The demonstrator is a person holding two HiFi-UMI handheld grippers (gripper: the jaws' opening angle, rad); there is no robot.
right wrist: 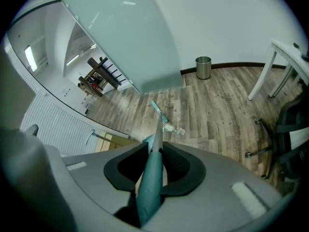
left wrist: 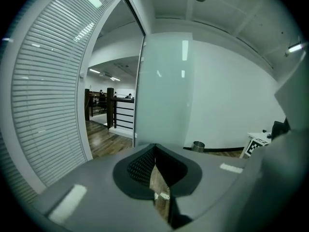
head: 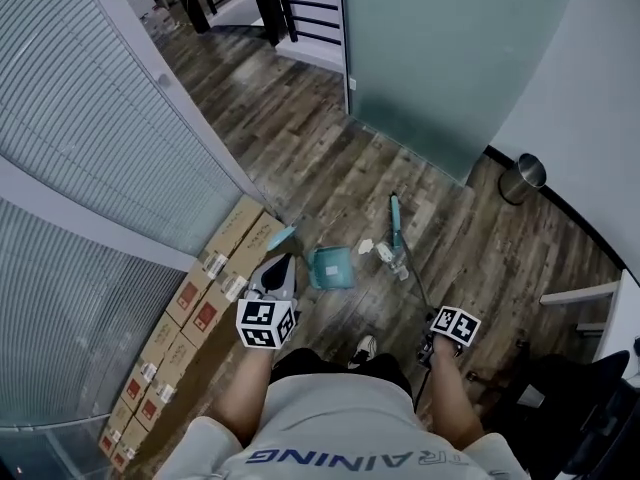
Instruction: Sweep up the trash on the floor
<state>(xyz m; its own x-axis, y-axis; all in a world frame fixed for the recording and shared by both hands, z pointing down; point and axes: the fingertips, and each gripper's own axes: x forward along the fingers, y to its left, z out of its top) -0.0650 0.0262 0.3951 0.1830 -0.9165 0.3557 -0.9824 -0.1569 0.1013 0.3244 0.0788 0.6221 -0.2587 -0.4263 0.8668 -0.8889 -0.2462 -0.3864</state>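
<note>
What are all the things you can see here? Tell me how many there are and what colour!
broom: one, teal, middle of the view, held by its handle
dustpan: one, teal, left of the broom
trash: about three bits, white, beside the broom's head
boxes: a row, count unclear, brown, along the left
bin: one, silver, far right
table: one, white, right edge
chair: one, black, bottom right
shoe: one, pale, bottom middle
left gripper: one, grey, jaws shut
right gripper: one, grey, shut on the broom
</note>
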